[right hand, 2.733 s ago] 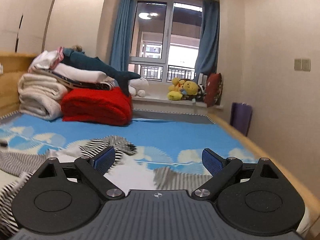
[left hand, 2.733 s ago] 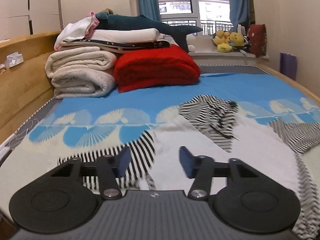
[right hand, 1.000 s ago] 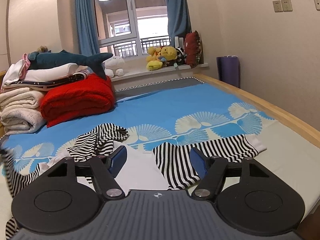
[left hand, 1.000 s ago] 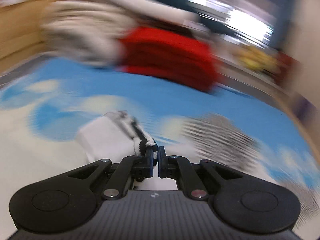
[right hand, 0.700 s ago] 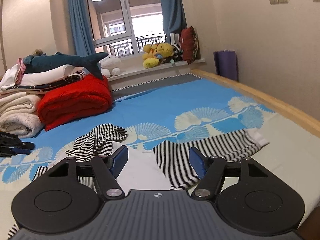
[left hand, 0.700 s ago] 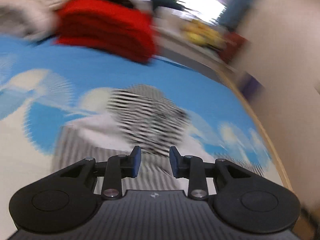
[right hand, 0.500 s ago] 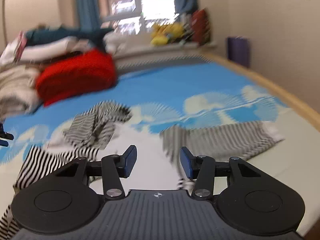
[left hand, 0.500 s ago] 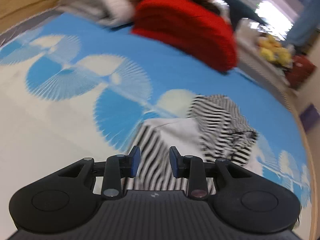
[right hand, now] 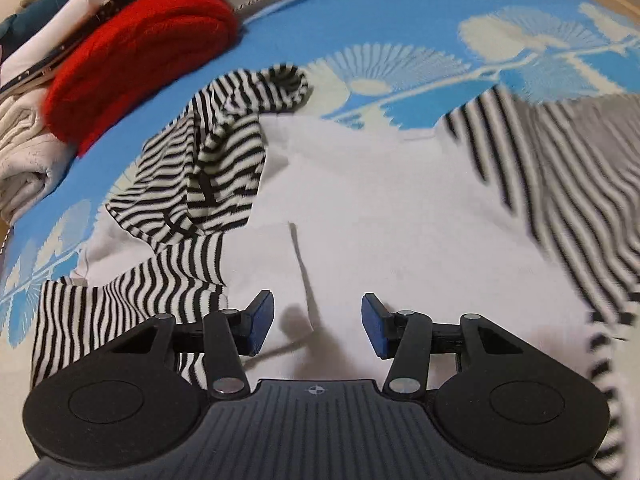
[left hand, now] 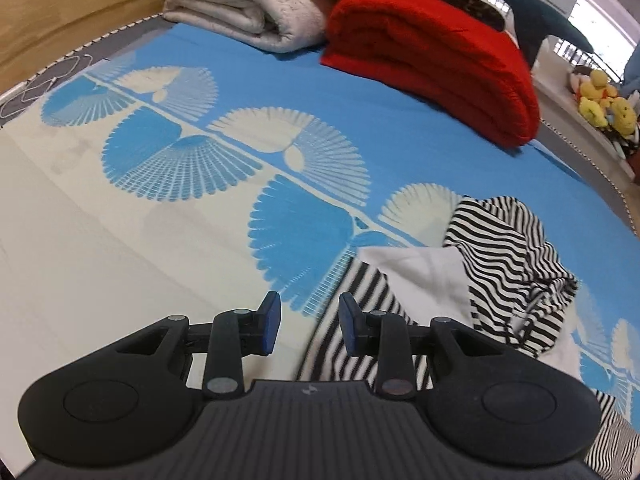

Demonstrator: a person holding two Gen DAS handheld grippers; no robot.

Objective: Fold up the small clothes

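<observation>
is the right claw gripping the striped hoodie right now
No, the right claw stands open above the hoodie, nothing pinched between its pads.

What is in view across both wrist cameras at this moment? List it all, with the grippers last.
Hooded top: one, white body, black-and-white striped sleeves and hood, spread on the bed.
Bedspread: one, blue and cream fan pattern.
Red blanket: one, folded, far end.
Cream blankets: folded stack, beside the red one.
Shark plush: one, dark teal, atop the stack.
Yellow plush toys: a few, windowsill.
Left gripper: open, over the striped sleeve's edge.
Right gripper: open, above the white body.
</observation>
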